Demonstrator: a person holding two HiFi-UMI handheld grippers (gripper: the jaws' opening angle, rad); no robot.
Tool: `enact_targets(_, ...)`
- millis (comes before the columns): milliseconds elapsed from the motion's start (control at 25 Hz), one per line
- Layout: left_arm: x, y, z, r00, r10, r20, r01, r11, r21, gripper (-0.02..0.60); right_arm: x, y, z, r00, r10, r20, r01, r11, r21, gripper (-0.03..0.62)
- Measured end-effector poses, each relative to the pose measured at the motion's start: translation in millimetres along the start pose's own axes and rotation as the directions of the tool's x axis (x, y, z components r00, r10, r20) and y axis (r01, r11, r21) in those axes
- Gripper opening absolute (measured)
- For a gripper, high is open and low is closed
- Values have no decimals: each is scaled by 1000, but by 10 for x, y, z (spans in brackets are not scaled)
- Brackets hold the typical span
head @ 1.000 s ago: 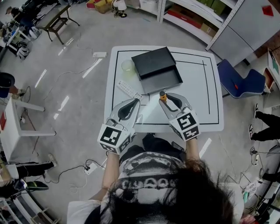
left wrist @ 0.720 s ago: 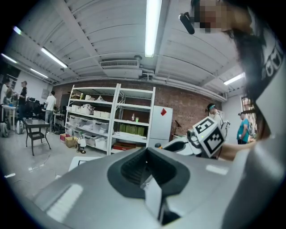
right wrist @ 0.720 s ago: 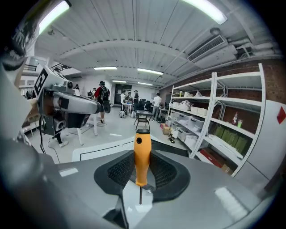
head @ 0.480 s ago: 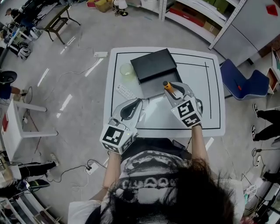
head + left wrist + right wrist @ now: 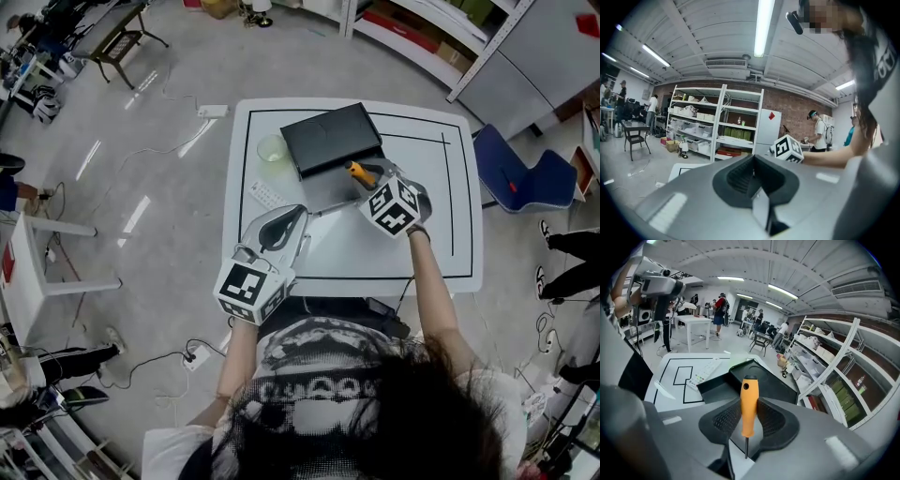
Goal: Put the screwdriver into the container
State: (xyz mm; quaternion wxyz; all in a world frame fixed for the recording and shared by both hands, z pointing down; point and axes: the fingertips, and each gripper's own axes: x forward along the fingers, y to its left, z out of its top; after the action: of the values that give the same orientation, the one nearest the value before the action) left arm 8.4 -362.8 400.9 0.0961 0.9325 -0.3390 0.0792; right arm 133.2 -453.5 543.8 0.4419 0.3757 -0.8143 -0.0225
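The right tongs [image 5: 362, 176] were clamped on the handle of the orange screwdriver [image 5: 357, 172], its shaft pointing back toward the person. The tool was held at the near edge of the black container [image 5: 333, 139], which lay open just ahead of them. The left tongs [image 5: 298, 217], jaws together with nothing between them, hovered to their left and nearer the person, above the white surface [image 5: 441, 234]. A remote [image 5: 265, 195] and a cup [image 5: 273, 148] lay ahead of the left tongs.
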Motion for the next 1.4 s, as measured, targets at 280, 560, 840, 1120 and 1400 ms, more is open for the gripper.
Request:
enact_targets(280,0,160,53,999,-39,-8,39,999,11,0,362,113,-103,994,77,-83,-77,997,3,115)
enact_targets(560,-35,361,60,999,-52,-14,53,999,10,0,757,295,-157,970,149,-193,-173,978,-113,115)
enact_targets(840,-162,652,57,999,-36,-9,36,999,-2,0,1114,445,-243,942,209,-264,-233,970,-64,115)
enact_targets(1120,-273,867,19,1000,-26,-8,26,1000,-11,0,1264,510,-307,932,227,-283,-231,973,20,115)
enact_targets(1400,-279,944,44,999,-49,-5,49,999,-14,0,1241,487,-281,940,225,-255,-200,972,120,142)
